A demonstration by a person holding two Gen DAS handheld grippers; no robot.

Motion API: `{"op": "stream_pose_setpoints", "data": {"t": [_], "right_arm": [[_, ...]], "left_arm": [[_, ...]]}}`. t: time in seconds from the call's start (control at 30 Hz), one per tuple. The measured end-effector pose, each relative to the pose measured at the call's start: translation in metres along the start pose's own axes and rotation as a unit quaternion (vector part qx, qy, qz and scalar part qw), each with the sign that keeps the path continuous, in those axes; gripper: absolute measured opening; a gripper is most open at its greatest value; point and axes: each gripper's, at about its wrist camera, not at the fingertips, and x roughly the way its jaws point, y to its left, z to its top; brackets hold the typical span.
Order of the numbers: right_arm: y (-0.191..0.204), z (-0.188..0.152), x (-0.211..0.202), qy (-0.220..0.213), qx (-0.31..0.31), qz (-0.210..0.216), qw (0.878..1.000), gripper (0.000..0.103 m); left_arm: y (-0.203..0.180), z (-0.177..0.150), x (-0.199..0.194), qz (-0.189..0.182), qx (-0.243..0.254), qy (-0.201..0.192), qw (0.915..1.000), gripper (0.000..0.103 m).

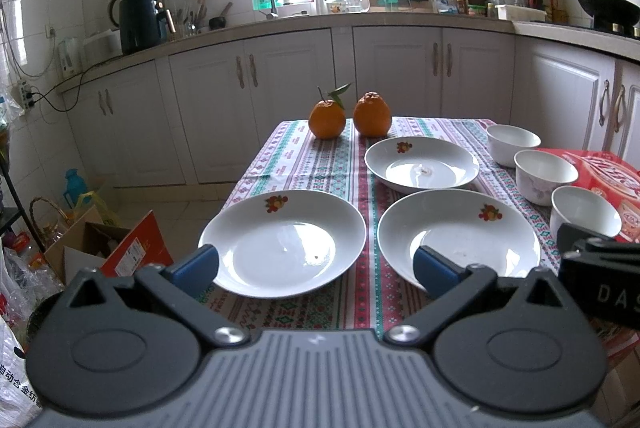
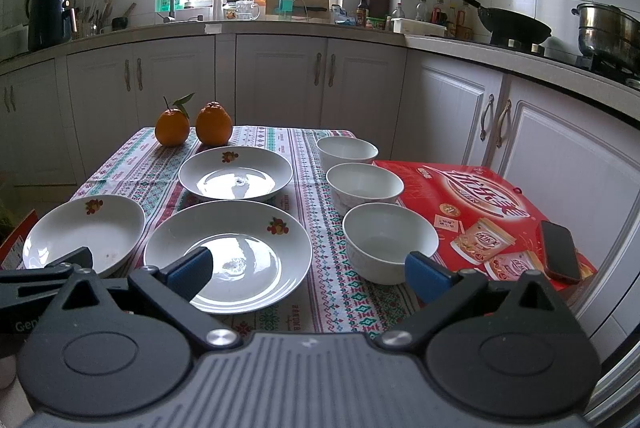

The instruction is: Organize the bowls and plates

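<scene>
from the left, my left gripper (image 1: pixel 316 270) hangs spread and empty over the near-left white ceramic plate with a fruit motif (image 1: pixel 284 242), two matching plates (image 1: pixel 458 230) lie to its right on the patterned tablecloth (image 1: pixel 320 164), and three white bowls (image 2: pixel 390 242) line up beside the red box (image 2: pixel 472 204). my right gripper (image 2: pixel 308 268) is also spread, holding nothing. i'd pinch a plate's near rim squarely, lift it level, then stack it centred.
</scene>
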Motion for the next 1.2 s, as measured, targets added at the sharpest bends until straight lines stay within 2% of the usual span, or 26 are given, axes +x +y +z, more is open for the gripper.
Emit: {"op": "stream_pose_setpoints", "data": {"t": [1.2], "right_arm": [[-0.0004, -0.0016, 0.0013, -0.002, 0.001, 0.001, 1.000, 0.103]], "left_arm": [[0.0056, 0.0062, -0.0052, 0.002, -0.003, -0.004, 1.0000, 0.102]]}}
